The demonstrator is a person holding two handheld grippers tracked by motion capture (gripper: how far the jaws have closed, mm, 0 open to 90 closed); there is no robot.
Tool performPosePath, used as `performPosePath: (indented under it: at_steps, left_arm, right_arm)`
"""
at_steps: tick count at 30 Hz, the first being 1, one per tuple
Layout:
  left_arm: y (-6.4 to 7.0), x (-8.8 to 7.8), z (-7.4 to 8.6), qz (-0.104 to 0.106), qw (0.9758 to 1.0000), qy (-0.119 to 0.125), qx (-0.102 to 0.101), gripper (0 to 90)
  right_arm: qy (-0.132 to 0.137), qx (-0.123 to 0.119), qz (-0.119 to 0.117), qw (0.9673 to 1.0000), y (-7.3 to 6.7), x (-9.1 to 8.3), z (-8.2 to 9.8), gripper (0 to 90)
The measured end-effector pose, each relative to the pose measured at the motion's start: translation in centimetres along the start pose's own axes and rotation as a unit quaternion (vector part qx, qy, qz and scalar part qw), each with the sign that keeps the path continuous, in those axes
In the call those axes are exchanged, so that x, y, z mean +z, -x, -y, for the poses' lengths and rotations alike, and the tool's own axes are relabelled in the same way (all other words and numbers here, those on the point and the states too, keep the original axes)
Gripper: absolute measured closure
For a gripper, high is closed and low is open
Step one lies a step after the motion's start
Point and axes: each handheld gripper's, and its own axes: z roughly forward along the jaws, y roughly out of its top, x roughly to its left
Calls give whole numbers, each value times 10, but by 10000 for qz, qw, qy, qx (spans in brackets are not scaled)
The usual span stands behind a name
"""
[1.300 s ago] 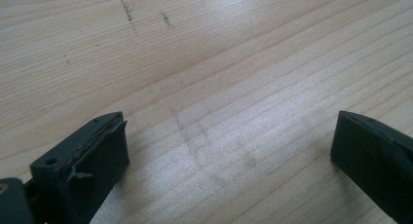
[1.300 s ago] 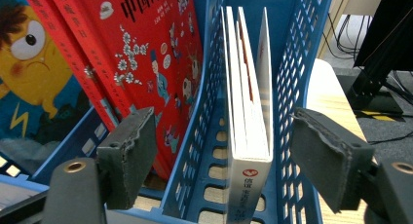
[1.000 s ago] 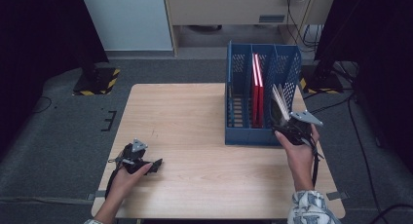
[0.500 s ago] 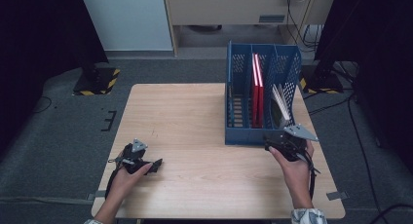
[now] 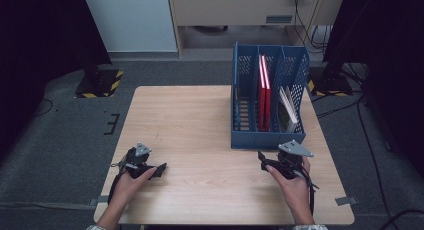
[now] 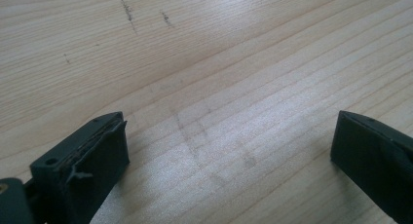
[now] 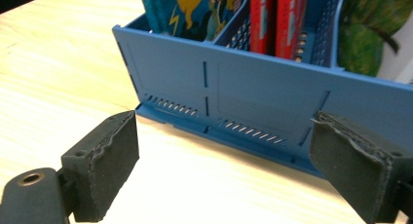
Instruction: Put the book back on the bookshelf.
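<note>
Just in front of the blue file rack [image 5: 267, 135], which is holding red books [image 5: 263, 97] mid-compartment, the right gripper [image 5: 270, 162] is hovering with empty jaws that have just been opening wide, while the left gripper [image 5: 152, 169], well apart from the rack, is gaping empty over the table [image 5: 200, 120].

I've got bare tabletop [image 5: 200, 120] across the whole left half and along the near edge betw. both tongs, so passing there is free. The blue file rack [image 5: 265, 135] blocks the far right corner area; its front wall stands just ahead of my right tongs [image 7: 221, 160]. Red folders [image 5: 263, 97] and a leaning book [image 5: 289, 105] fill the middle and right slots. Left slot looks open from above.
</note>
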Motion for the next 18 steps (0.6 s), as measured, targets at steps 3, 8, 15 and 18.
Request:
performPosePath:
  at_steps: [3,8,15,18]
  left_arm:
    - [0,0,0,0,10000,0,0,0]
    - [0,0,0,0,10000,0,1,0]
    - [0,0,0,-1,10000,-2,4,0]
    - [0,0,0,-1,10000,-1,4,0]
  right_arm:
    - [-40,-11,-63,10000,-3,2,2,109]
    - [-186,-68,-169,9997,-8,8,5,105]
    - [-304,-148,-322,9989,-17,14,8,103]
    - [-383,-183,-427,9982,-23,17,9,103]
